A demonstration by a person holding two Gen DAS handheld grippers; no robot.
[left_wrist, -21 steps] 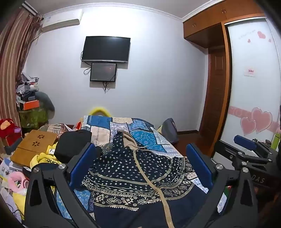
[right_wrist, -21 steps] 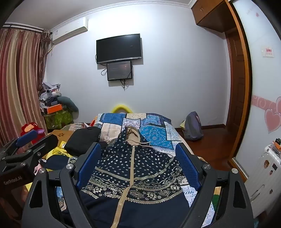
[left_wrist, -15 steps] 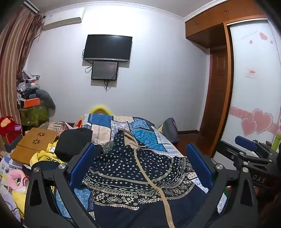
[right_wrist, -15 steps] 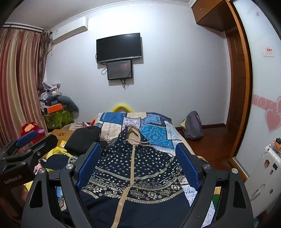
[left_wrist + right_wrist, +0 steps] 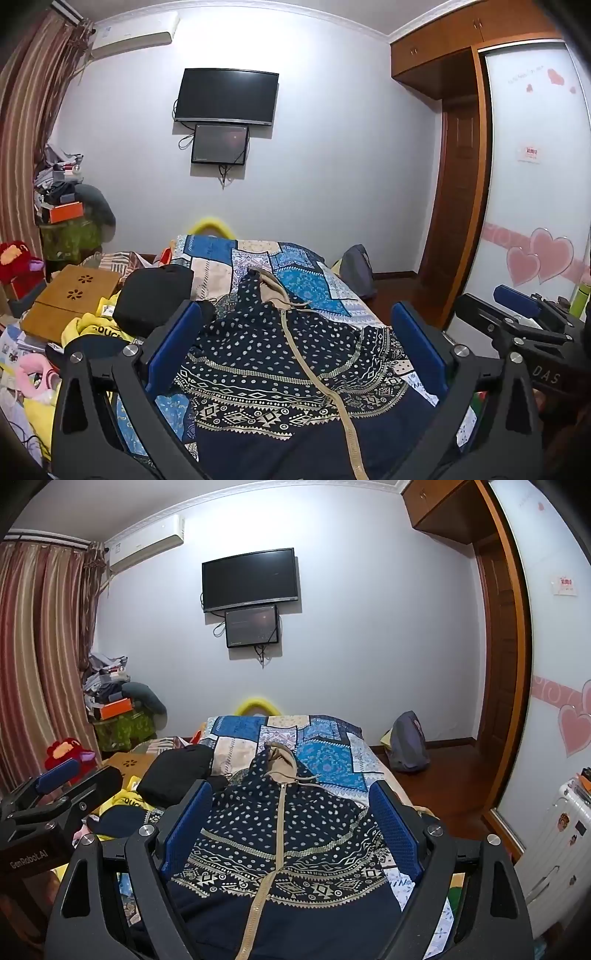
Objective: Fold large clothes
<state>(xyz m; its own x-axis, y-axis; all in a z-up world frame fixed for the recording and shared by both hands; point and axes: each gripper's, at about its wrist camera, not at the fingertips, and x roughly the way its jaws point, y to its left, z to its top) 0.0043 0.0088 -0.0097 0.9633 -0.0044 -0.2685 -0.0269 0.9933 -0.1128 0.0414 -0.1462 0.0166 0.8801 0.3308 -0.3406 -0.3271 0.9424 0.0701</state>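
**Hoodie spread flat, both grippers above it with nothing held**

We hold the left gripper and the right gripper over the near end of the bed, jaws spread wide and empty. Beneath them lies the navy hooded jacket, front up, its tan zipper running lengthwise, white dots above geometric bands, hood toward the far end. It lies on the patchwork quilt, whose right edge meets bare wooden floor. To the left, a black bag and yellow clothing crowd the jacket's side. Compared with a moment ago, both views sit nearly unchanged; the jacket has not moved.
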